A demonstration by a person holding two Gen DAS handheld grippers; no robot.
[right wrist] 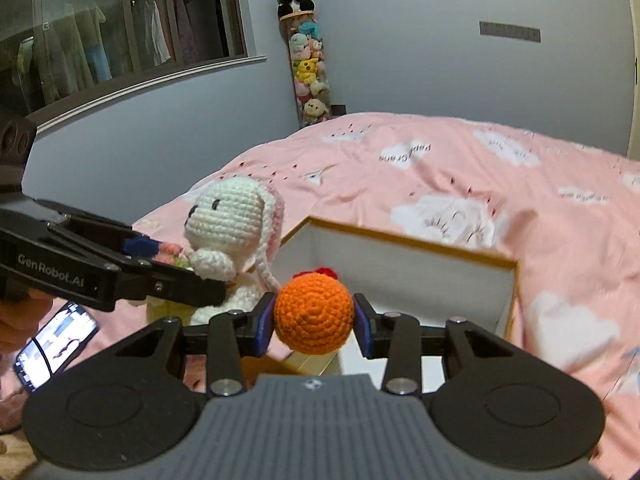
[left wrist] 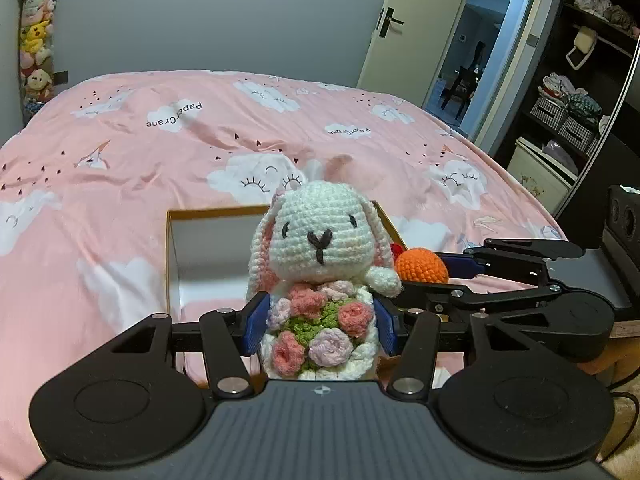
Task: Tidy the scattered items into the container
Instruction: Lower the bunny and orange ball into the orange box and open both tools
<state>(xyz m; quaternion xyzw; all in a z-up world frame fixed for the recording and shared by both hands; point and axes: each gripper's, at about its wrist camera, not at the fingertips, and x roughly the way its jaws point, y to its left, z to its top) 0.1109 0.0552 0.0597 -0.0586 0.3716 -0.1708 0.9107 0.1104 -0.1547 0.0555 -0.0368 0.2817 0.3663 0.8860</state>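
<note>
Looking past my tongs, I see a bed [left wrist: 140,184] under a pink cover printed with white clouds, running off to a grey wall, with an open door [left wrist: 404,28] ahead and to the right of my left tongs and dark shelves of clothes further right. Ahead and to the left of my right tongs a tall tube of plush toys [right wrist: 310,76] stands in the corner, with a dark window along the wall to its left. An open box [right wrist: 404,276] with white inner walls and a tan rim sits on the bed just ahead of both tongs. My left tongs [left wrist: 320,320] are clamped on a crochet bunny [left wrist: 320,236] at its flower-covered body, the blue pads pressing its two sides; it stands upright, long axis vertical, face turned back toward me, ears hanging down, right in front of the box's near edge. My right tongs [right wrist: 313,320] grip an orange ball [right wrist: 313,312] between their pads, narrower than the left; the ball is round with no long axis, a bit of red showing at its far top, and it hangs over the box's near edge. Both tongs tilt downward toward the bed and sit side by side, the left just to the left of the right, angled in toward it. A lit phone [right wrist: 56,346] lies low on my left.
</note>
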